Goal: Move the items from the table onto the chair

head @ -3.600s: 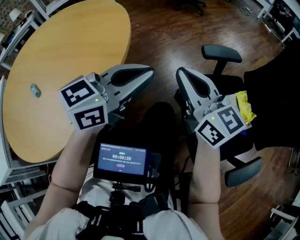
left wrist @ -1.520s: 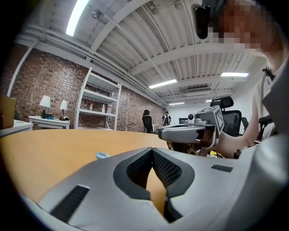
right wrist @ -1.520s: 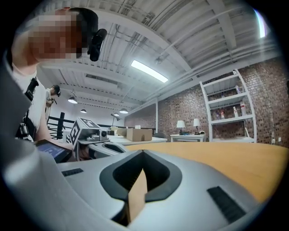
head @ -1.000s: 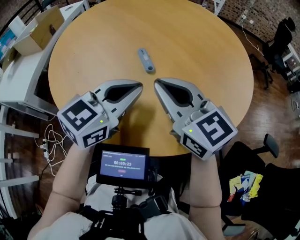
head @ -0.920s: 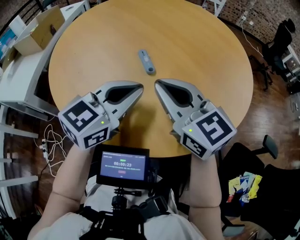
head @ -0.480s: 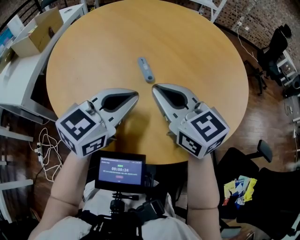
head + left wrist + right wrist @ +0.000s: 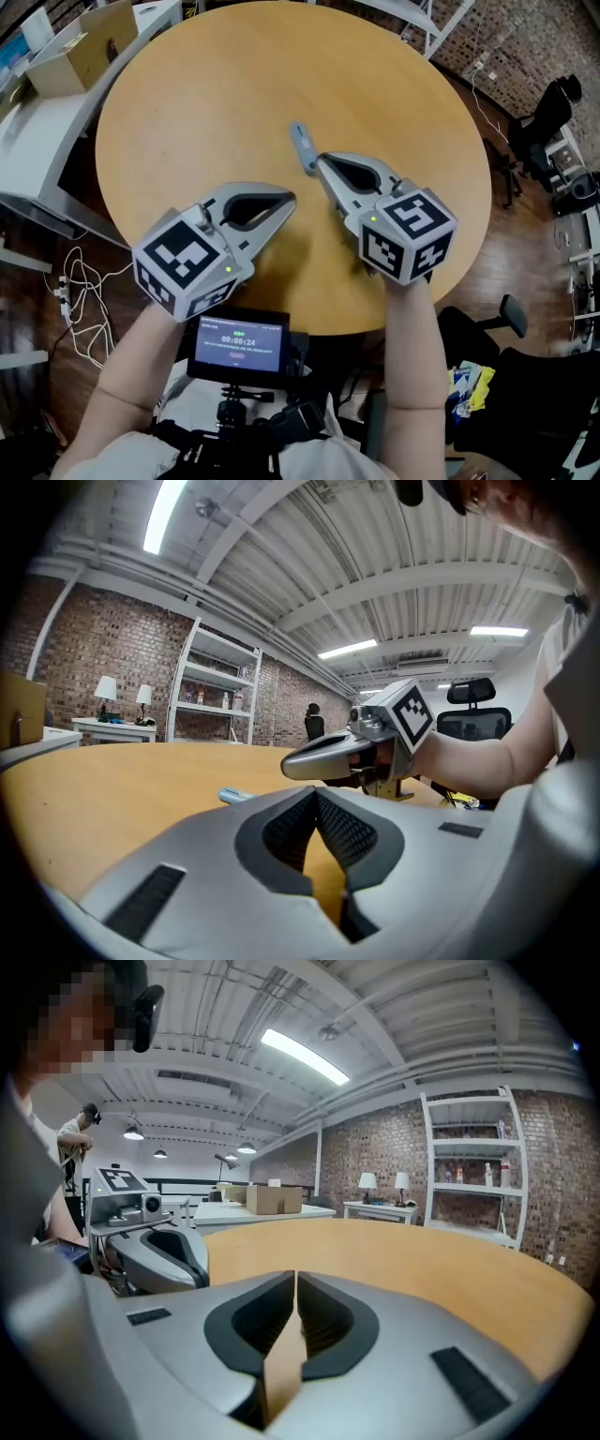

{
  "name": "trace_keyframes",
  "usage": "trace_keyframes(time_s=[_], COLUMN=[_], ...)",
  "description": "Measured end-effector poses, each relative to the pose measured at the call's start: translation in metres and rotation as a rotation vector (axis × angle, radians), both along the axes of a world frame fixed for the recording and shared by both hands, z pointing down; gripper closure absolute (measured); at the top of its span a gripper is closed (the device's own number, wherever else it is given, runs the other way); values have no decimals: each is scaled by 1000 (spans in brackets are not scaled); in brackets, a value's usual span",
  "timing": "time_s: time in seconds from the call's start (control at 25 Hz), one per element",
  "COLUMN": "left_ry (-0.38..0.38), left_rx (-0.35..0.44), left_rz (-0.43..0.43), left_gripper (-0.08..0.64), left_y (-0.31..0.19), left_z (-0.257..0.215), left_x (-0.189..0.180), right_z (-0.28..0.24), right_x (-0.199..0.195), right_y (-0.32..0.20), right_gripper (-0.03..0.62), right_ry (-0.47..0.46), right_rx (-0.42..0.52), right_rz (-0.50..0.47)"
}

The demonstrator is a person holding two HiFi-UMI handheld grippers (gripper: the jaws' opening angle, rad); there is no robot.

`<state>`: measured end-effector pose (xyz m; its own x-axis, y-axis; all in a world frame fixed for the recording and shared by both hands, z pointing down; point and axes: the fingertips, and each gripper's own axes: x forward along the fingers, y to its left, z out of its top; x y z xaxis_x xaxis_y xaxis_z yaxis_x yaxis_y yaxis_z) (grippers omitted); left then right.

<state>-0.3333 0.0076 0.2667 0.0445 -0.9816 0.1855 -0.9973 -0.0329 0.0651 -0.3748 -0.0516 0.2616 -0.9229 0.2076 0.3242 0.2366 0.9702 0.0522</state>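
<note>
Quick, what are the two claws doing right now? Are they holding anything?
Left claw: closed, holding nothing.
Right claw: has just been opening, only a thin slit so far, nothing in it.

Office — brick walls [image 7: 342, 1171], metal shelving [image 7: 469, 1162], desk lamps [image 7: 367, 1181]

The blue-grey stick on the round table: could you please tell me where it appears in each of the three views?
Head view: the blue-grey stick lies just above the picture's centre, near the middle of the tabletop.
Left gripper view: only its end shows, left of and a little below centre.
Right gripper view: not in it.
Shared landmark: the round wooden table, seen in all three views.
</note>
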Motion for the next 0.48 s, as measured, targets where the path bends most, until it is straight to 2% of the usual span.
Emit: trace_keyframes(time_s=[0.2,0.48], left_ry=[-3,-32], left_rx=[5,29], left_rz=[45,25], left_gripper=[554,554], left_y=[1,2], left_z=[0,3], left_x=[0,-17], right_z=[13,26], right_x=[-16,-27], right_y=[-2,-9], right_gripper=[522,407], right_ry=[80,172], right_rx=[20,45], right_rz=[-9,11])
